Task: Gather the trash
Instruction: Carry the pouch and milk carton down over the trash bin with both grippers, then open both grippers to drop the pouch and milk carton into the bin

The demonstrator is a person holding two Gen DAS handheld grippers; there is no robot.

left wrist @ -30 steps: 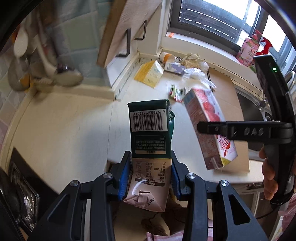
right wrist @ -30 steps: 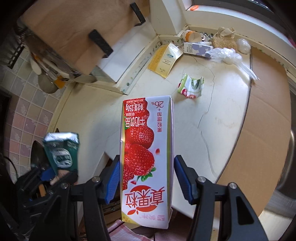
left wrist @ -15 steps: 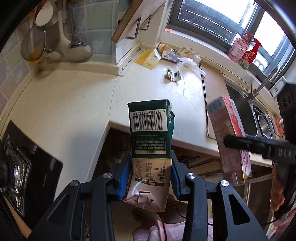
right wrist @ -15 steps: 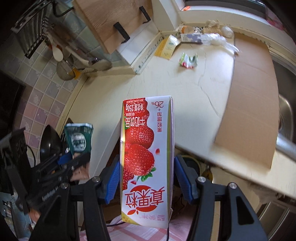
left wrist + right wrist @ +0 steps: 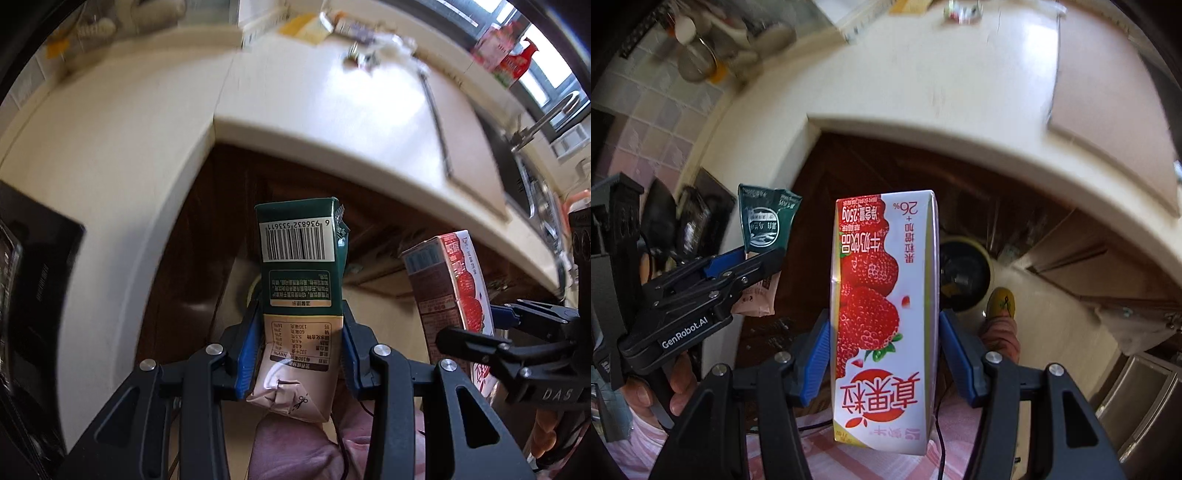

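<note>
My left gripper [image 5: 299,332] is shut on a dark green and tan drink carton [image 5: 301,273], which stands up between the blue pads. My right gripper [image 5: 882,343] is shut on a white strawberry milk carton [image 5: 882,295], held upside down. The two grippers hang side by side in front of the counter's edge, pointing steeply down. The strawberry carton [image 5: 450,280] shows at the right of the left wrist view, and the green carton [image 5: 768,221] shows in the left gripper [image 5: 750,266] at the left of the right wrist view. A round dark bin [image 5: 964,273] with a pale rim stands on the floor just beyond the strawberry carton.
The cream counter [image 5: 332,110] curves above dark cabinet doors [image 5: 886,170]. Several wrappers [image 5: 362,59] lie at its far end, beside a brown board [image 5: 1108,92]. A sink [image 5: 535,192] lies right, a black hob [image 5: 33,277] left. A yellow-slippered foot [image 5: 1001,301] stands by the bin.
Both grippers have pulled back from above the counter and sunk below its edge, each still holding its carton. The cabinet front, floor and bin have come into view.
</note>
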